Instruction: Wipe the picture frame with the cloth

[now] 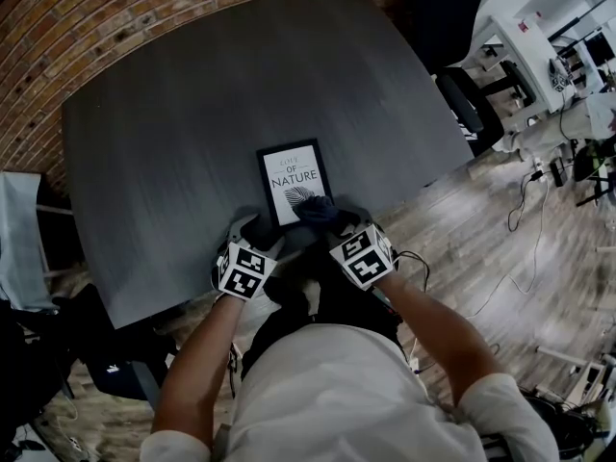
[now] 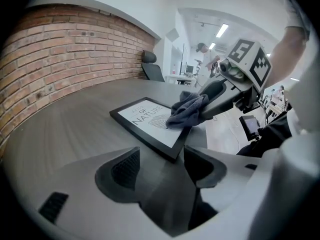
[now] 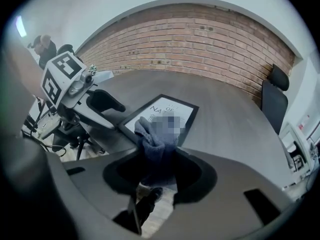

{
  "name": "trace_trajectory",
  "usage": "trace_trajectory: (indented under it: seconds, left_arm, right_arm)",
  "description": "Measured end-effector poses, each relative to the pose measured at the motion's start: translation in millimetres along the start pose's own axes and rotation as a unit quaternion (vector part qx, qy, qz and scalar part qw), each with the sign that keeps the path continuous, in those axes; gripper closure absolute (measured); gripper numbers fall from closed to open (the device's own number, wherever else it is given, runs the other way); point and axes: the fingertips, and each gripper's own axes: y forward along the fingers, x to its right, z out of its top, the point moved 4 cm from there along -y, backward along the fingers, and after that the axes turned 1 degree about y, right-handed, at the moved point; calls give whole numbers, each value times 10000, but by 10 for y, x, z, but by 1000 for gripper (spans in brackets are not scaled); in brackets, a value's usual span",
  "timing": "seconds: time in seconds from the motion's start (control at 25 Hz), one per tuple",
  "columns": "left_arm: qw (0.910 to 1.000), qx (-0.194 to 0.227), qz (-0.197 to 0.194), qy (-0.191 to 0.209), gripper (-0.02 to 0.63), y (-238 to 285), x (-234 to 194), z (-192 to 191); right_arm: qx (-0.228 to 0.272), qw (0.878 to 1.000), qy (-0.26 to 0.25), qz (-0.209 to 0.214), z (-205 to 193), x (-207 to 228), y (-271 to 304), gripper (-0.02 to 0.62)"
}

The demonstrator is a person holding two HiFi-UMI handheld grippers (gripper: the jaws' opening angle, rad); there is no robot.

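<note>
Both bare arms (image 1: 207,354) stretched forward, left gripper (image 2: 159,164) with jaws apart and empty, just beside the picture frame's (image 1: 294,183) near left corner, right gripper (image 3: 159,169) pinching the cloth (image 3: 150,144) on the frame's near right corner

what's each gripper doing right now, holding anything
Left gripper: open, holding nothing.
Right gripper: closed on the dark grey fabric cloth, which rests on the black rectangular picture frame.

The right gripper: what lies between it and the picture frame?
The dark cloth: the right gripper holds it in its jaws, and its bunched end rests on the picture frame, at the part near the person. The left gripper view shows this best.
</note>
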Motion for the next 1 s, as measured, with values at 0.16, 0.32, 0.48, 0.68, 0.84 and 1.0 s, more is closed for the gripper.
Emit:
trace_trajectory:
  seconds: [0.16, 0.32, 0.48, 0.68, 0.84, 1.0]
  left_arm:
    - [10000, 80, -38, 4, 328, 2, 28, 45]
    - [9990, 412, -131, 95, 328, -64, 52, 166]
    - [9930, 1033, -312, 476, 330, -206, 107, 424]
    - [9781, 1604, -632, 1169, 328, -366, 262, 777]
    - [9676, 1801, -815, 1574, 302, -454, 347, 990]
    - [9609, 1850, -1118, 1731, 291, -520, 372, 1061]
  right_arm:
    - [16, 9999, 79, -132, -58, 112, -40, 436]
    - [-84, 9991, 184, -370, -124, 277, -126, 436]
    - [11, 9985, 139, -534, -82, 455, -262, 436]
    - [415, 9984, -363, -111, 186, 398, -420, 436]
    - [602, 9929, -885, 527, 431, 126, -466, 437]
    - [692, 9800, -1429, 1201, 638, -166, -456, 437]
